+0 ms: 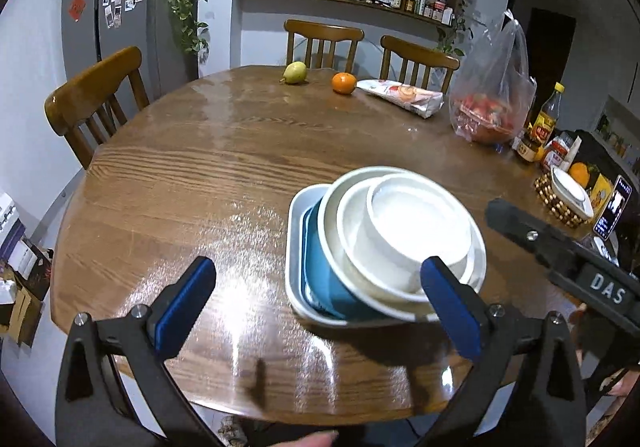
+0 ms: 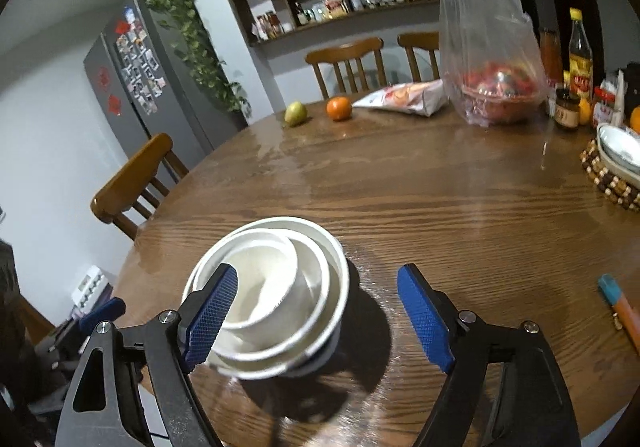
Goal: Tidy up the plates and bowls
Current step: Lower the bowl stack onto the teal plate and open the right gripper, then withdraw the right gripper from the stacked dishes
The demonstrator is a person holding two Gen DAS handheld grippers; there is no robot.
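A stack of nested white bowls (image 1: 408, 239) sits on a blue dish (image 1: 320, 271) inside a white square plate (image 1: 296, 243) on the round wooden table (image 1: 200, 175). The stack leans to the right. My left gripper (image 1: 320, 311) is open, its right finger in front of the stack's near right rim. In the right wrist view the nested white bowls (image 2: 276, 295) sit just ahead of my open right gripper (image 2: 324, 315), with its left finger over the rim. The right gripper's body also shows at the right of the left wrist view (image 1: 560, 247).
A pear (image 1: 295, 72), an orange (image 1: 344, 83), a snack packet (image 1: 404, 97) and a plastic bag of red food (image 1: 490, 103) lie at the table's far side. Bottles (image 1: 544, 123), a white dish on a beaded mat (image 1: 570, 193) and a phone (image 1: 612, 211) stand at right. Chairs ring the table.
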